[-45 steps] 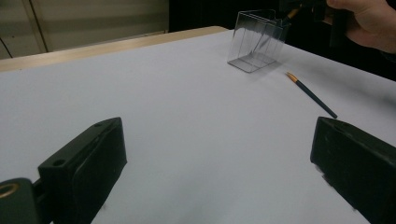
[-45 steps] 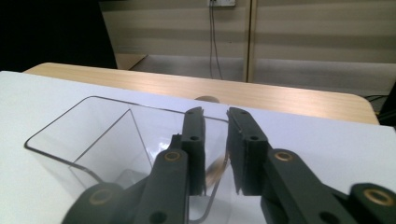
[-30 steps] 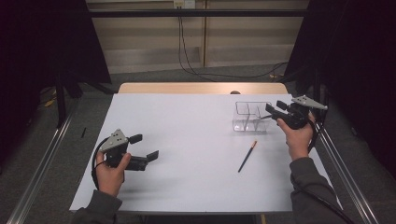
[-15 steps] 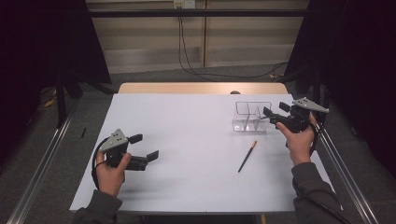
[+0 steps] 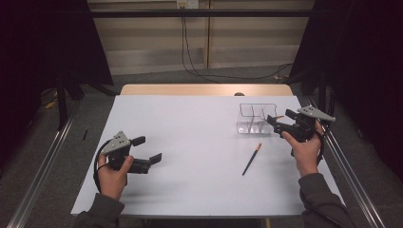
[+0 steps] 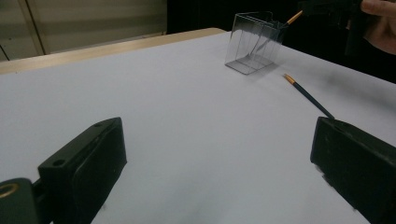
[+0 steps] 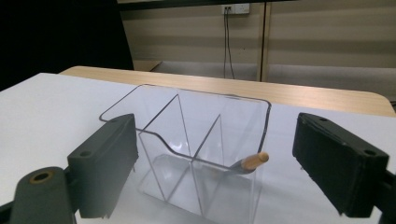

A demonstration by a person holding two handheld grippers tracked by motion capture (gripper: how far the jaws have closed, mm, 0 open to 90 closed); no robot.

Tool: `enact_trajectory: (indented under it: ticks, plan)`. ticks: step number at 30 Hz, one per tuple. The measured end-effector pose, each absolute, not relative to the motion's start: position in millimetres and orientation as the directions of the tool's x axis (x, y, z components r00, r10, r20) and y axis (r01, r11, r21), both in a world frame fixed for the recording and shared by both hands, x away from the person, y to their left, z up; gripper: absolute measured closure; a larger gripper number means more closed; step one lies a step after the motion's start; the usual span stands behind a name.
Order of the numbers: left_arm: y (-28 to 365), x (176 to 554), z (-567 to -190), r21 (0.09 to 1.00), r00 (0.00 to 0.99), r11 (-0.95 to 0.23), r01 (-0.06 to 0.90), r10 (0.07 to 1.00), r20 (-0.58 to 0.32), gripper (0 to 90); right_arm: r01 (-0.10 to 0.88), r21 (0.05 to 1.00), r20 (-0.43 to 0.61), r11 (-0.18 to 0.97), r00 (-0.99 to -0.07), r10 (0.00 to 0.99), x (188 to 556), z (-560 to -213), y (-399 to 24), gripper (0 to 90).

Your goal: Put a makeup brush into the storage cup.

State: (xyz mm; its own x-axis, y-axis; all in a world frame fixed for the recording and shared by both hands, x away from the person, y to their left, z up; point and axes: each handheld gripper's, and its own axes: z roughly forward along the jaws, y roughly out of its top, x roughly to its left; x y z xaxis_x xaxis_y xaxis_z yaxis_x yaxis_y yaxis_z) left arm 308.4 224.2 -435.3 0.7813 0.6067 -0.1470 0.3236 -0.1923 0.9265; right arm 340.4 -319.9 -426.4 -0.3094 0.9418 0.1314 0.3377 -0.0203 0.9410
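Nothing readable is showing anywhere: no words, labels, brand marks, numbers or signs are appearing on any surface.

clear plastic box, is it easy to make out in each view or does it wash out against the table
High view: the clear plastic divided box is faint against the white table, traced mainly by its edges. Left gripper view: it is small and soft, edges readable. Right gripper view: close, with rim, dividers and the wooden-ended pencil inside distinct.
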Motion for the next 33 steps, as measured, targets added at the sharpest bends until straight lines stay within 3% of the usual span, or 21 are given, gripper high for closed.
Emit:
enact_trajectory:
  ticks: [33]
  plan:
    - [219.8,313.0,-437.2,0.929,0.794,-0.181,0.323,0.585,-0.163,3.2,0.354,0.935,0.148,-0.016,-0.348,0.926,284.3,-429.4,-307.8,10.7]
